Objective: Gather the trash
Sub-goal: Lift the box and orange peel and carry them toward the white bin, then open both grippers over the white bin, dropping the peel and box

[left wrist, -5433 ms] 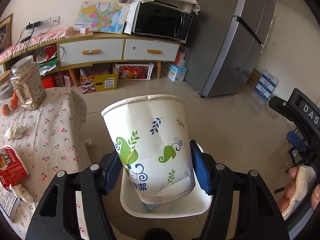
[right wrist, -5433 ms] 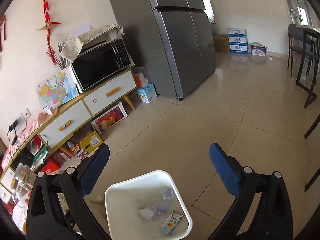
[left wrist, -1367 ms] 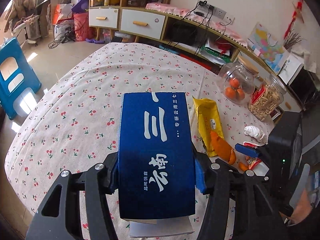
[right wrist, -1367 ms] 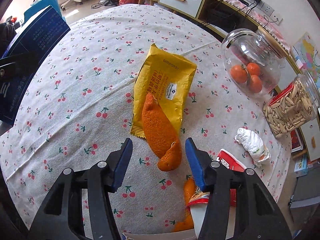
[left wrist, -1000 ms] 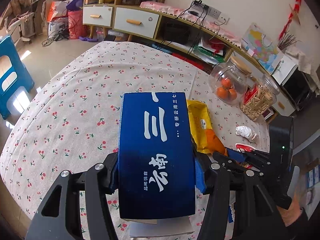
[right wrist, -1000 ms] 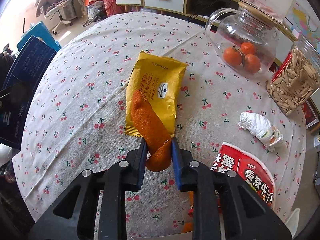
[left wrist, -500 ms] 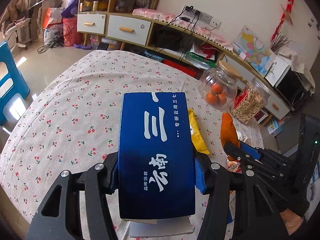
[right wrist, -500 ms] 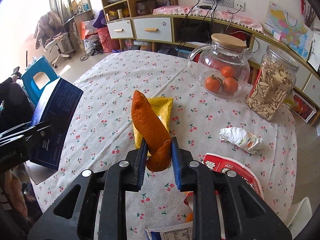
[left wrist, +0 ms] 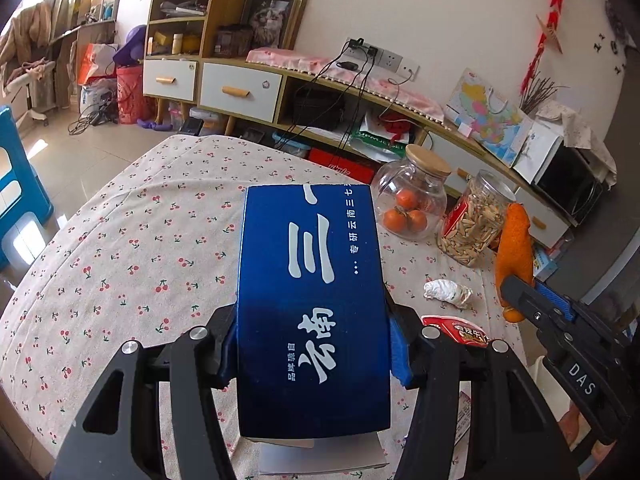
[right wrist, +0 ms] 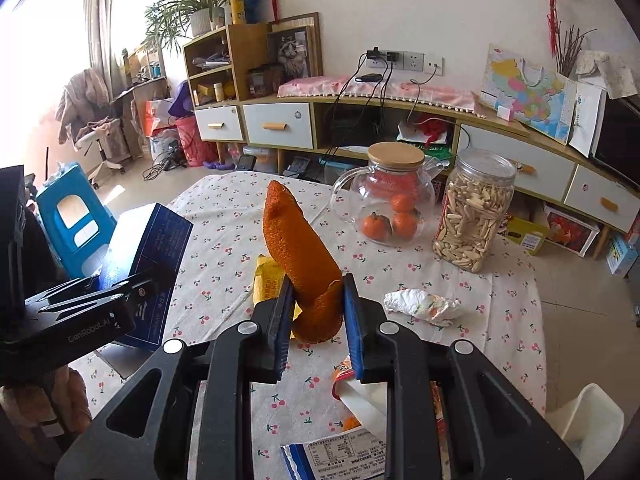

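Left tongs (left wrist: 312, 344): clenched on a dark blue carton (left wrist: 312, 300), white lettering.
Right tongs (right wrist: 316, 312): clenched on a curled orange peel (right wrist: 300, 256), tip toward 11 o'clock above the bench (right wrist: 224, 248).

"DAS" on right hand-held gripper (left wrist: 520, 300), "GenRobot.AI" on left (right wrist: 156, 276)

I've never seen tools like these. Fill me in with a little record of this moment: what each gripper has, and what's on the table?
left gripper: shut on blue box
right gripper: shut on orange peel, lifted off the table
table: round, cherry-print cloth
trash on table: crumpled wrapper, yellow packet, red packet
also on table: glass jar of oranges, jar of snacks
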A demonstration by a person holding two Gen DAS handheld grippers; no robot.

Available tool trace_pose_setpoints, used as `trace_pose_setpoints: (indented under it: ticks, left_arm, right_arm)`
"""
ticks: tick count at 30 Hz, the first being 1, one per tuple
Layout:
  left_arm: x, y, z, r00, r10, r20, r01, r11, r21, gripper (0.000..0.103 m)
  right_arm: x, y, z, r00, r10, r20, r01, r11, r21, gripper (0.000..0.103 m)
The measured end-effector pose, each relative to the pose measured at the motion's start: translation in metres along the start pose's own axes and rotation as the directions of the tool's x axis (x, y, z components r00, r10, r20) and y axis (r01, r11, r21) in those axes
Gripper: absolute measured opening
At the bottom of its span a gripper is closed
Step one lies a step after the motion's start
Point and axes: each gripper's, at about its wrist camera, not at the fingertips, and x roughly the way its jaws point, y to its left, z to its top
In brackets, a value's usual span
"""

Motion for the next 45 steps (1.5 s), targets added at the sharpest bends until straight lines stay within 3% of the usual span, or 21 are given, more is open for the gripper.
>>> trace_pose_setpoints:
  ticks: [5, 13, 18, 25, 31, 35, 43, 45]
  left_arm:
    - [-0.009, -0.019, -0.004, 0.999, -0.022, 0.044, 0.022, 1.0, 0.012, 0.056]
    - [-0.025, -0.067, -0.013, 0.992, -0.034, 0.124, 0.019, 0.993, 0.114, 0.056]
    - [-0.026, -0.092, -0.024, 0.991, -0.076, 0.114, 0.064, 0.992, 0.11, 0.056]
    - [-0.024, -0.144, -0.035, 0.986, -0.138, 0.089, 0.121, 0.977, 0.175, 0.056]
    - [-0.02, -0.19, -0.047, 0.981, -0.188, 0.057, 0.17, 0.959, 0.227, 0.056]
    - [-0.014, -0.224, -0.06, 0.975, -0.221, 0.021, 0.208, 0.94, 0.27, 0.056]
    - [0.001, -0.295, -0.09, 0.958, -0.28, -0.061, 0.283, 0.892, 0.352, 0.056]
    - [0.004, -0.314, -0.097, 0.952, -0.295, -0.082, 0.304, 0.878, 0.371, 0.056]
  right_arm:
    - [-0.016, -0.012, -0.011, 0.998, -0.054, 0.03, 0.052, 0.998, 0.044, 0.022]
    - [-0.039, -0.048, -0.028, 0.989, -0.142, 0.04, 0.137, 0.983, 0.125, 0.022]
    - [-0.058, -0.074, -0.039, 0.975, -0.212, 0.06, 0.199, 0.965, 0.169, 0.022]
    - [-0.084, -0.121, -0.057, 0.948, -0.313, 0.063, 0.289, 0.925, 0.247, 0.023]
    - [-0.109, -0.169, -0.077, 0.914, -0.405, 0.028, 0.373, 0.865, 0.337, 0.023]
    - [-0.124, -0.199, -0.092, 0.876, -0.483, 0.002, 0.446, 0.811, 0.378, 0.023]
    - [-0.15, -0.265, -0.133, 0.813, -0.564, -0.145, 0.556, 0.677, 0.483, 0.025]
    - [-0.16, -0.279, -0.143, 0.795, -0.582, -0.173, 0.575, 0.631, 0.52, 0.031]
